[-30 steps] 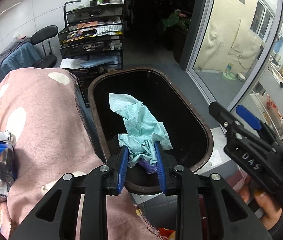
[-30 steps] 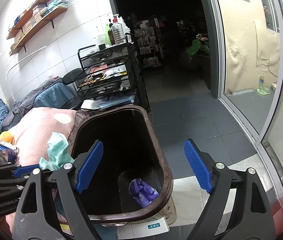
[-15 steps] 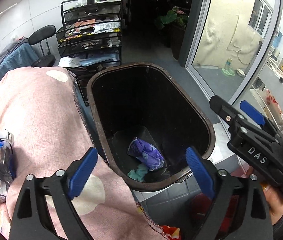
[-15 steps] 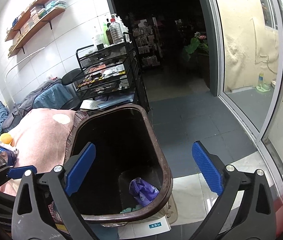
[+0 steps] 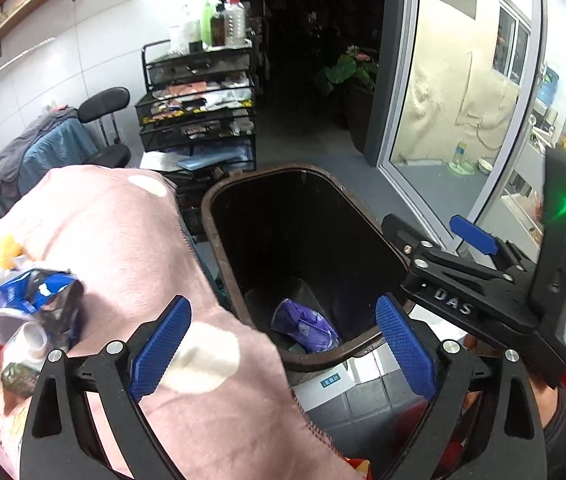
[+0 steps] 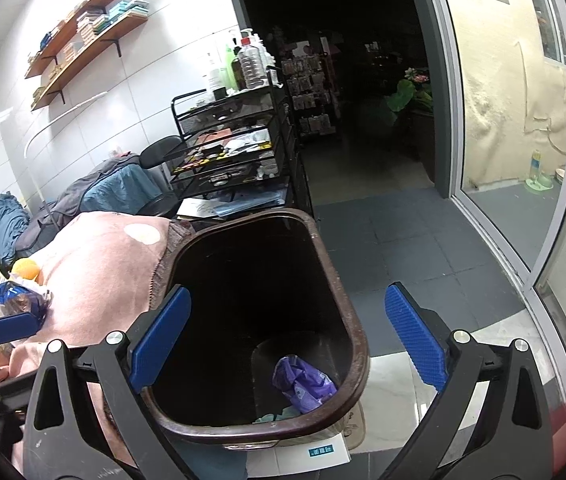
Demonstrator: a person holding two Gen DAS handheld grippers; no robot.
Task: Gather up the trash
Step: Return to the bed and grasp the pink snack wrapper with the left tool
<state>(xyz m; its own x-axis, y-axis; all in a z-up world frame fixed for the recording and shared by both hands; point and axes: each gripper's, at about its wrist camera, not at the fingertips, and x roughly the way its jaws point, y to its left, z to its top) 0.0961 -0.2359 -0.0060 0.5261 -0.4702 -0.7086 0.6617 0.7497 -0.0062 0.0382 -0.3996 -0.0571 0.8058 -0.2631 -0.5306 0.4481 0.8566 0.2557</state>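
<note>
A dark brown trash bin [image 5: 219,264] stands beside a pink dotted blanket [image 5: 123,240]. At its bottom lie a purple wrapper [image 5: 307,326] and a teal cloth [image 6: 279,414]. My left gripper [image 5: 281,308] hovers over the bin's near rim and the blanket edge; its jaws are opening and nothing is between them. My right gripper [image 6: 287,294] stands open and bare above the bin [image 6: 347,308], over the purple wrapper [image 6: 303,384]. It also shows at the right in the left wrist view as the right gripper [image 5: 431,228]. A pile of crumpled wrappers and cups [image 5: 31,304] lies on the blanket at left.
A black wire-tray cart [image 5: 199,120] with bottles on top and a black chair [image 5: 103,100] stand behind the bin. A glass sliding door [image 5: 463,100] runs along the right. An orange fruit [image 6: 25,268] sits by the trash pile [image 6: 19,296]. White paper [image 6: 299,456] lies under the bin.
The left gripper let go of the teal cloth, which dropped into the bin, and its jaws spread wide. It then drew back and left toward the blanket. The right jaws widened slightly.
</note>
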